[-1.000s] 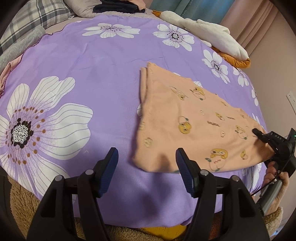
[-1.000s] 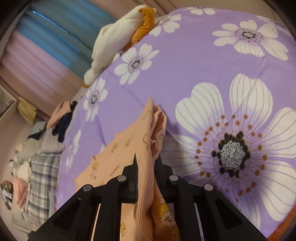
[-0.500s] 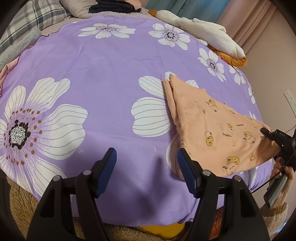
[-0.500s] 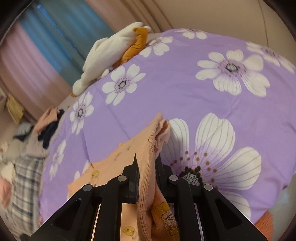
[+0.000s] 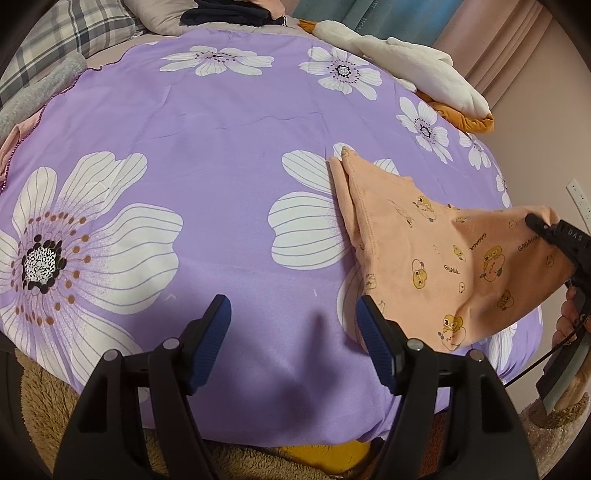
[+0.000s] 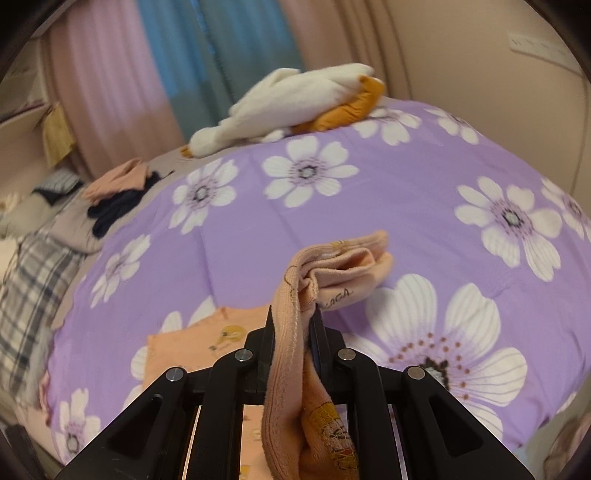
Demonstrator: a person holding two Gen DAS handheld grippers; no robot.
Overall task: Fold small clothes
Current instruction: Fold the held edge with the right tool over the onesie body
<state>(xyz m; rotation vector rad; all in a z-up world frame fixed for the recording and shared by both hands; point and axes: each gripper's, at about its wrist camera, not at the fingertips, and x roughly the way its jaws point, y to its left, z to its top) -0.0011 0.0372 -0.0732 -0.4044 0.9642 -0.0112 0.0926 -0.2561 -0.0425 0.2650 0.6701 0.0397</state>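
A small peach garment with yellow cartoon prints point(image 5: 436, 254) lies partly on the purple flowered bedspread point(image 5: 221, 155), its right end lifted. My right gripper point(image 6: 293, 317) is shut on a bunched edge of this garment point(image 6: 332, 273) and holds it above the bed; it also shows in the left wrist view point(image 5: 554, 236) at the far right. My left gripper point(image 5: 293, 332) is open and empty, low over the near edge of the bedspread, just left of the garment.
A white and orange plush toy point(image 5: 406, 70) lies at the far right of the bed. Dark and peach clothes point(image 6: 118, 192) and a plaid pillow point(image 5: 74, 33) lie at the far left. A brown fuzzy blanket point(image 5: 40, 387) sits below the bed's near edge.
My right gripper has pulled the peach garment to the right and lifted its end off the bed. The garment now lies further right of my open left gripper.
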